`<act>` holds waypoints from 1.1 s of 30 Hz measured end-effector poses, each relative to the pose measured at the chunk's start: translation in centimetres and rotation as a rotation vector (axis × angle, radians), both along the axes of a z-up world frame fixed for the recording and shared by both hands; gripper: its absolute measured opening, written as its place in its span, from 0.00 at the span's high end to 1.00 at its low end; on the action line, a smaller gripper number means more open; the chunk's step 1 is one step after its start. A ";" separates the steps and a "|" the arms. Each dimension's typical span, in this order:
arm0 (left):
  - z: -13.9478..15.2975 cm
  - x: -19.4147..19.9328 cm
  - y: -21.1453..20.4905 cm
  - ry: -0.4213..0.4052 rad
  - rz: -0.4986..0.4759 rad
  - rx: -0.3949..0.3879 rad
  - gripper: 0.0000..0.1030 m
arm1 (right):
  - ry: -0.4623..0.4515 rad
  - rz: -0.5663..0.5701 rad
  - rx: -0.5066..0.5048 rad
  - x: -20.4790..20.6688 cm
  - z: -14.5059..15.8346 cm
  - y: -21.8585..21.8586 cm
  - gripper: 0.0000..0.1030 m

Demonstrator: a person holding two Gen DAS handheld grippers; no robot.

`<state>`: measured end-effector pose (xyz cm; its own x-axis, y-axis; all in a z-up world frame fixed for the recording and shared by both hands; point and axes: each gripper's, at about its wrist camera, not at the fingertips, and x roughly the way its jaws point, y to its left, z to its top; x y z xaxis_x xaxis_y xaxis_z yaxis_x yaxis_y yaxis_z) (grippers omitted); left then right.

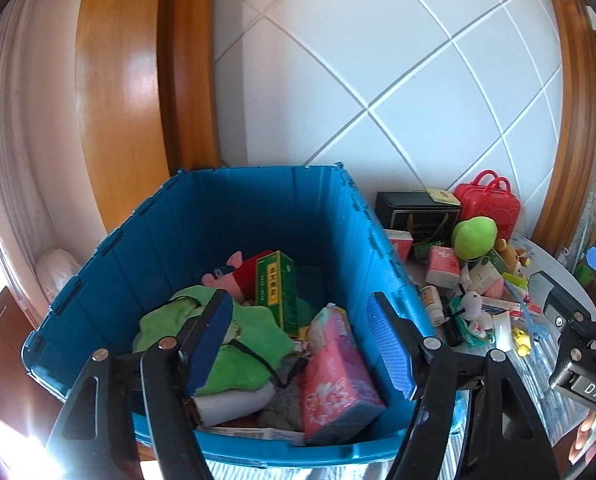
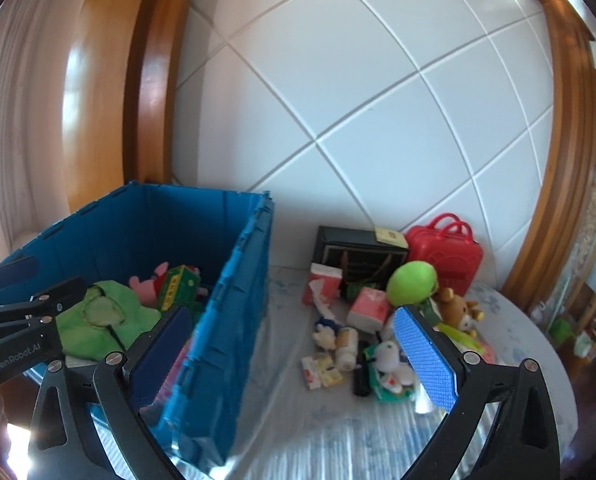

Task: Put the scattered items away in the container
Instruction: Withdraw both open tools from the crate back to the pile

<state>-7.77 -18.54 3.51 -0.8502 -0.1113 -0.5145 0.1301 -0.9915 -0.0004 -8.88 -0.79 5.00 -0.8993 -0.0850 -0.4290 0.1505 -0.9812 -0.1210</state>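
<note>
White quilted wall panel [image 2: 378, 120] with wooden trim behind, a pale patterned table [image 2: 338, 432] below. At left the blue crate [image 1: 258, 216] sits on the table against the wall, already partly filled: green cloth [image 1: 250, 344], pink plush [image 1: 226, 272], green box [image 1: 276, 292], pink tissue pack [image 1: 338, 376]. Left gripper [image 1: 298, 344] hovers over the crate's near rim, tongs spread with nothing between them. Right gripper [image 2: 294, 356] sits beside the crate's right wall, tongs also spread and empty, facing the scattered pile: white pill bottle [image 2: 348, 346], small white plush [image 2: 390, 360], pink tissue packet [image 2: 368, 306], green ball-shaped plush [image 2: 412, 282], brown bear [image 2: 458, 312], with a black box [image 2: 358, 256] and red toy suitcase [image 2: 446, 256] at the back by the wall. Risk, judged: the pile is tightly packed, so closing on one item could drag or knock neighbours; the bottle could roll. The right gripper's left finger is close to the crate wall, so a swing could clip the rim. Open table lies in front of the pile; its rounded right edge is near the items.
</note>
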 end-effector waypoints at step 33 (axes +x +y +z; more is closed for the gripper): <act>-4.3 -7.7 30.1 -0.094 -0.194 -0.050 0.30 | -0.152 -0.235 -0.079 -5.0 -5.9 34.7 0.00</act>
<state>-15.43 11.60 -0.80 -0.8069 0.0220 -0.5903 -0.0658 -0.9964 0.0529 -13.86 33.88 -0.92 -0.8240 0.0795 -0.5609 -0.0718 -0.9968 -0.0359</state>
